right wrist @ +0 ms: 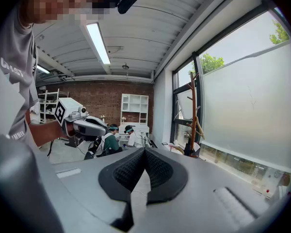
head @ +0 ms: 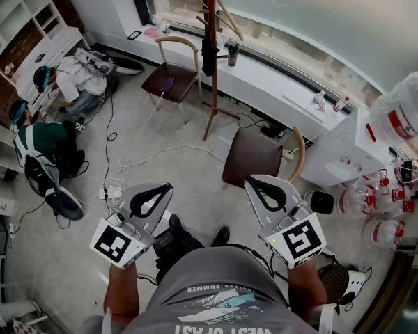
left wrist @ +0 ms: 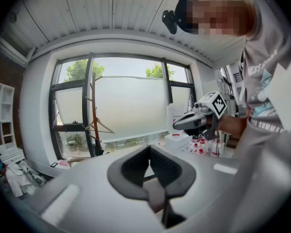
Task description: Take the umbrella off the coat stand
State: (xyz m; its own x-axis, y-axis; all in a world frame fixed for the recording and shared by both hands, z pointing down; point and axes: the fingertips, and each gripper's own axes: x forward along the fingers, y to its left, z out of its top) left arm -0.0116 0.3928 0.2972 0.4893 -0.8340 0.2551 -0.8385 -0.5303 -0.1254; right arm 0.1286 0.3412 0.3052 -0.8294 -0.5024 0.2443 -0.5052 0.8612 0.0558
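The coat stand point(head: 211, 82) is a red-brown wooden pole with pegs, standing by the window sill. A black folded umbrella point(head: 208, 56) hangs against its pole. Both grippers are held low and near me, far from the stand. My left gripper point(head: 150, 202) is shut with nothing in it, and so is my right gripper point(head: 267, 195). In the left gripper view the left gripper point(left wrist: 149, 152) points toward the window, with the coat stand point(left wrist: 92, 115) far off at the left. In the right gripper view the right gripper point(right wrist: 144, 152) has the coat stand point(right wrist: 193, 115) to its right.
One brown chair point(head: 256, 156) stands between me and the stand, and another chair point(head: 170, 79) stands left of it. Two people point(head: 52, 139) sit on the floor at the left among cables point(head: 125, 162). White bottles and containers point(head: 390, 186) crowd the right side.
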